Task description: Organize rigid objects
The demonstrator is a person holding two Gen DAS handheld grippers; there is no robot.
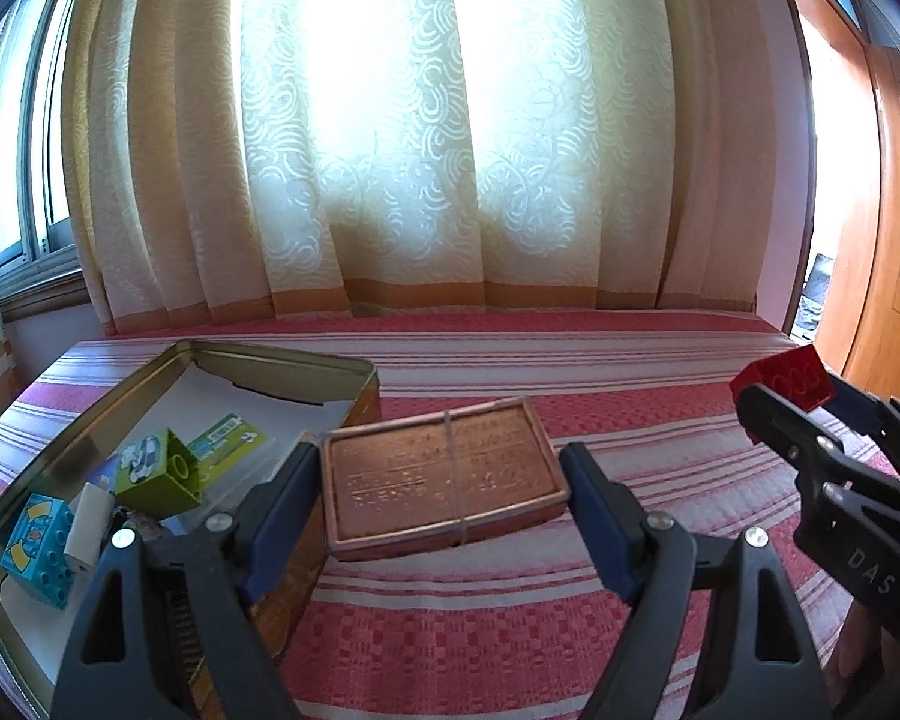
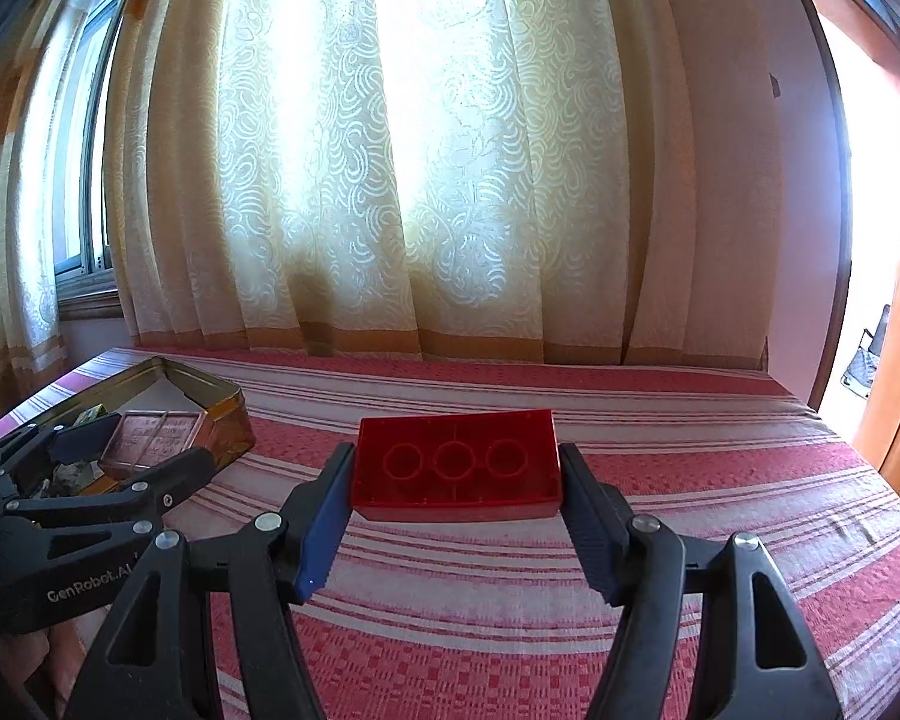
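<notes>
My left gripper [image 1: 444,480] is shut on a flat copper-coloured box [image 1: 444,474] with embossed lettering and a rubber band, held above the bed beside the open tin [image 1: 330,369]. The tin holds a green brick [image 1: 162,471], a blue brick [image 1: 36,540], a white piece [image 1: 87,531] and a card [image 1: 228,441]. My right gripper [image 2: 456,468] is shut on a red brick [image 2: 456,465], underside up with three round sockets, held above the bed. The red brick also shows in the left wrist view [image 1: 783,381], and the copper box in the right wrist view [image 2: 153,438].
A red and white striped bedspread [image 1: 510,600] covers the bed. A patterned curtain [image 1: 420,150] hangs along the far edge. A window [image 1: 24,150] is at the left and a wooden door [image 1: 894,300] at the right.
</notes>
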